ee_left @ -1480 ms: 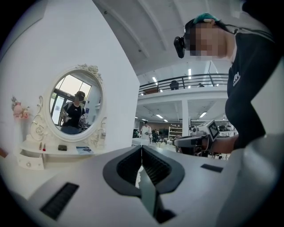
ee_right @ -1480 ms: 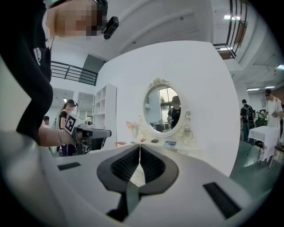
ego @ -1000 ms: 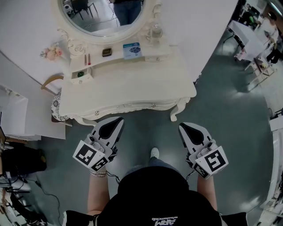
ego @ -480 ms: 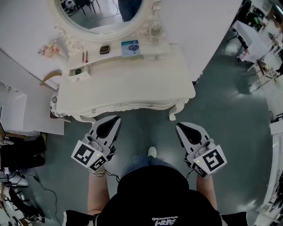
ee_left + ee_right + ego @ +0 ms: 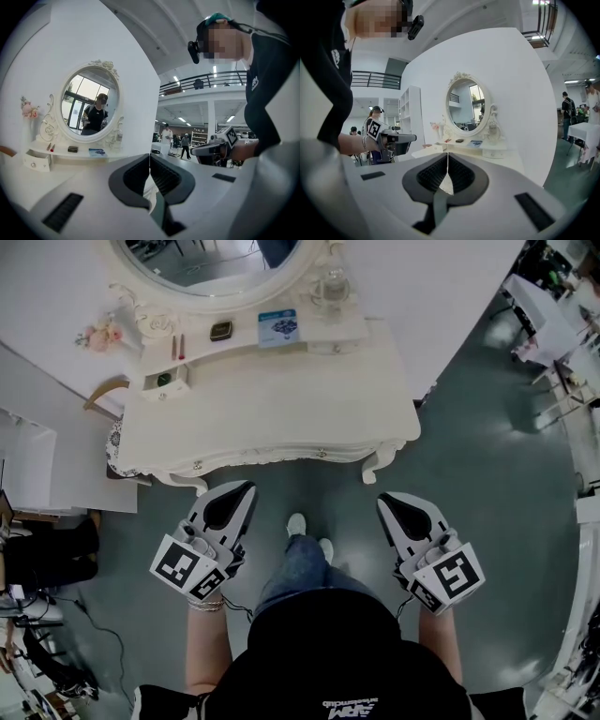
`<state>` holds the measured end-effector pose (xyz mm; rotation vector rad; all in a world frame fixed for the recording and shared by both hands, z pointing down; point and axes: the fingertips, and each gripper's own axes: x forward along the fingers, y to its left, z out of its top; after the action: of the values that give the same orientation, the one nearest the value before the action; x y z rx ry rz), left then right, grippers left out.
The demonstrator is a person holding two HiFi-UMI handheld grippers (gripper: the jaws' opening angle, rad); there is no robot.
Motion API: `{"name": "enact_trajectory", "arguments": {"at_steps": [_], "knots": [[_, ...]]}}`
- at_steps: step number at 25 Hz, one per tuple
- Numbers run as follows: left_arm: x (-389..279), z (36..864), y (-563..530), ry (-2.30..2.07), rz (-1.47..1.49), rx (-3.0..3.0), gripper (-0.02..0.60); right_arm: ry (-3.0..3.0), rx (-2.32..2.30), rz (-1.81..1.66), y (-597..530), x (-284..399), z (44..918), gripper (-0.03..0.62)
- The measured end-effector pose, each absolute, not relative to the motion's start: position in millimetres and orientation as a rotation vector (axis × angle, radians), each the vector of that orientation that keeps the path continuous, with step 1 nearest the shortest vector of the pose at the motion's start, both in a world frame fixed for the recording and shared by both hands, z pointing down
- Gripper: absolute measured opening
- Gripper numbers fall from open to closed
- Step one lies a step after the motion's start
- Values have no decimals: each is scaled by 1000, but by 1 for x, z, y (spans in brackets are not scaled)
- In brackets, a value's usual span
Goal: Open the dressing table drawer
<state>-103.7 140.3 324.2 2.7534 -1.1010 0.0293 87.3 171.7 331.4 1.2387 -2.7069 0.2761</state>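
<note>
Grey-green floor (image 5: 487, 474) of a large hall, with a white partition wall behind a cream dressing table. Its surface (image 5: 272, 399) is bare. The raised shelf at the back carries a blue-and-white packet (image 5: 278, 326), a small dark case (image 5: 221, 331) and two red sticks (image 5: 175, 348), below an oval mirror (image 5: 206, 268). A spray of pink flowers (image 5: 98, 336) stands at the shelf's left end.

The front drawer (image 5: 258, 458) runs under the near rim of the surface. It is closed, and its two small knobs face me.

I stand just short of the table, one shoe (image 5: 297, 524) forward between my two tools. My left tool (image 5: 242, 491) is over the floor below the drawer's left knob, near it but apart, with its pads pressed together on nothing. My right tool (image 5: 386, 504) is beside the table's right front leg, also clear of the drawer. Its pads likewise meet, with nothing between them.
</note>
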Motion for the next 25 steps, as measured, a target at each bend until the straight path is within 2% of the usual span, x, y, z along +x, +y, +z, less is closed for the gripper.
{"name": "enact_trajectory", "arguments": {"at_steps": [25], "knots": [[-80, 310, 16, -949, 61, 2846, 18, -2725, 1247, 325, 57, 64, 325, 20]]}}
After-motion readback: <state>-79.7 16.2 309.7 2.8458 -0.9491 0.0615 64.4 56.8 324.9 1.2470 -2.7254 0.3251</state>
